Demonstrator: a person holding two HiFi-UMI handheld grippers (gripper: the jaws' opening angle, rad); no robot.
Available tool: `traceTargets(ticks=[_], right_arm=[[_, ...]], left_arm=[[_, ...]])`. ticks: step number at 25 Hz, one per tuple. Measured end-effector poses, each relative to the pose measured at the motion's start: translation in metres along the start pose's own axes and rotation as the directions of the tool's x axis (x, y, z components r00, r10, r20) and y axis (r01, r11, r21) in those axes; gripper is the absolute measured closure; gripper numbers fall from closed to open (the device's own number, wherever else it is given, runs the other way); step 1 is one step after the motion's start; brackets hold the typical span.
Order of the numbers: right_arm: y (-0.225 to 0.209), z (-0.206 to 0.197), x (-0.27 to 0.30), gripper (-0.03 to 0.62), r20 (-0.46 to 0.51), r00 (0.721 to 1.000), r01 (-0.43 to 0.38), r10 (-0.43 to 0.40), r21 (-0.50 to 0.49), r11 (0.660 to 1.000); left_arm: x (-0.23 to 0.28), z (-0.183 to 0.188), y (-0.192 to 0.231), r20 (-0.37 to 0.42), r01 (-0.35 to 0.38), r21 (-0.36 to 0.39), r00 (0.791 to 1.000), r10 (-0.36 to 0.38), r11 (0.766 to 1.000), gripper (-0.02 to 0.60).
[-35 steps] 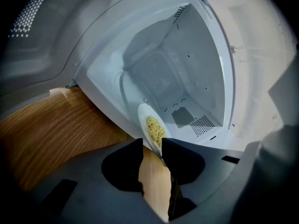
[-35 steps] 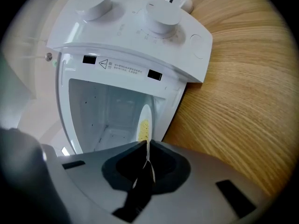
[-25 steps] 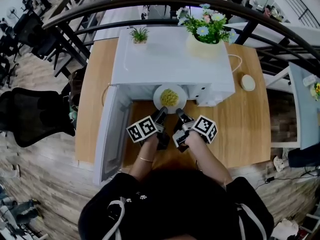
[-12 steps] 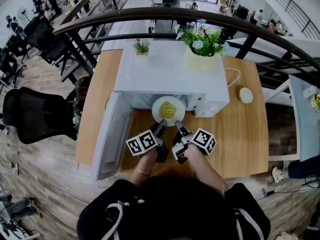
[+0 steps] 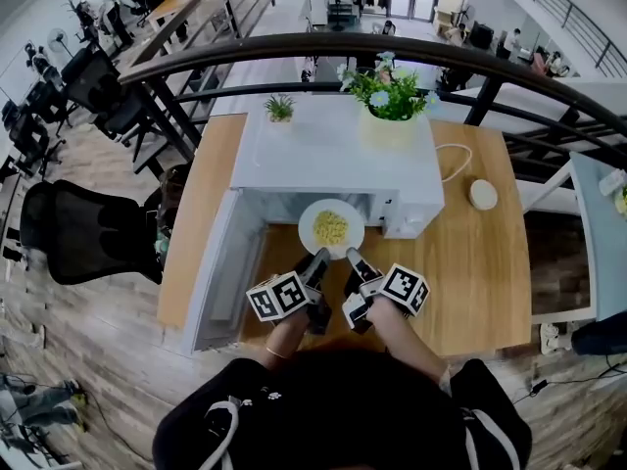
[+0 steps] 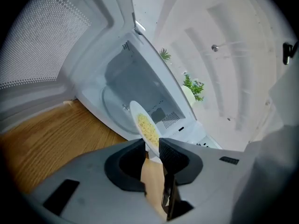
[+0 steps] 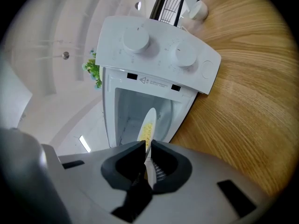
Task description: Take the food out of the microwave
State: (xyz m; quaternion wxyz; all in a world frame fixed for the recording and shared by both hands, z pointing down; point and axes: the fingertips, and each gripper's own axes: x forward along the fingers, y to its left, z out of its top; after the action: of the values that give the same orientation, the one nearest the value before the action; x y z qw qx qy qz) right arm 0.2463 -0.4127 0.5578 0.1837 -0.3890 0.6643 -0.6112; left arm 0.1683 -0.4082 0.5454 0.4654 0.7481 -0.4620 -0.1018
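Clamping the near rim of the plate (image 5: 310, 231), the left gripper (image 6: 152, 149) and right gripper (image 7: 147, 152) each have both jaws closed on it, side by side. The plate carries yellow food (image 5: 331, 228). It is at the mouth of the microwave (image 5: 323, 155), its far part under the microwave's front edge and its near part over the worktop (image 5: 470, 262). The door (image 5: 220, 272) stands open, left of the plate. A flower pot (image 5: 390, 116) stands on top of the microwave.
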Motion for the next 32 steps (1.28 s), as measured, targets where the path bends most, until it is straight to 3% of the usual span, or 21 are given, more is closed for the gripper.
traceTargets(ticks=[16,32], right_arm=[[0.022,0.008,-0.021,0.556,0.022,0.999,-0.044,0.045,-0.030,0.999],[0.018,0.009,-0.029,0.553,0.020,0.999,-0.044,0.044,-0.022,0.999]], left_arm=[[-0.010,0.001,-0.032,-0.003,0.058,0.026,0.998,-0.057,0.998,0.494],[-0.011,-0.008,-0.034,-0.010,0.040,0.041,0.999,-0.039,0.998,0.494]])
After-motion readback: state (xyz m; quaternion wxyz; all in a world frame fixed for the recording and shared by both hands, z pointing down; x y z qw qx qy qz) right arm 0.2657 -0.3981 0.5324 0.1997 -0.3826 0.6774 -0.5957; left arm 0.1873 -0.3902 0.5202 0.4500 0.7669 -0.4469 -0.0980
